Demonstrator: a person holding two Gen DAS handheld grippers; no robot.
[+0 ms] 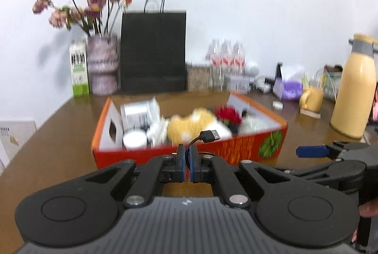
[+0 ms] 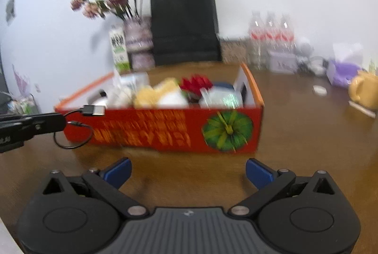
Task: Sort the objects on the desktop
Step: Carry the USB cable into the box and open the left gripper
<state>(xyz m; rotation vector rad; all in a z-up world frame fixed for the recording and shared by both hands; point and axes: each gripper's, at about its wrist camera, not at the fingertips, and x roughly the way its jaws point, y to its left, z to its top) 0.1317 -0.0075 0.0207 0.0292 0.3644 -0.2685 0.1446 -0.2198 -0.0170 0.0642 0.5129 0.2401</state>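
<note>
My left gripper [image 1: 187,152] is shut on a short black USB cable [image 1: 208,136]; its plug sticks up just in front of the orange-red cardboard box [image 1: 236,147]. In the right wrist view the left gripper [image 2: 59,121] shows from the side, with the cable [image 2: 73,133] looping below it at the box's [image 2: 165,128] near left corner. The box holds a yellow plush toy [image 1: 191,126], a red flower [image 1: 228,114], a white jar [image 1: 134,139] and packets. My right gripper [image 2: 187,171] is open and empty, low over the table before the box; it also shows in the left wrist view [image 1: 311,151].
On the brown wooden table [image 2: 307,135], a black paper bag [image 1: 153,50], a flower vase [image 1: 102,65] and a milk carton [image 1: 79,69] stand at the back wall. Water bottles [image 1: 226,60], a purple tissue box [image 1: 290,88], a yellow mug [image 1: 310,99] and a tall yellow flask [image 1: 354,88] stand right.
</note>
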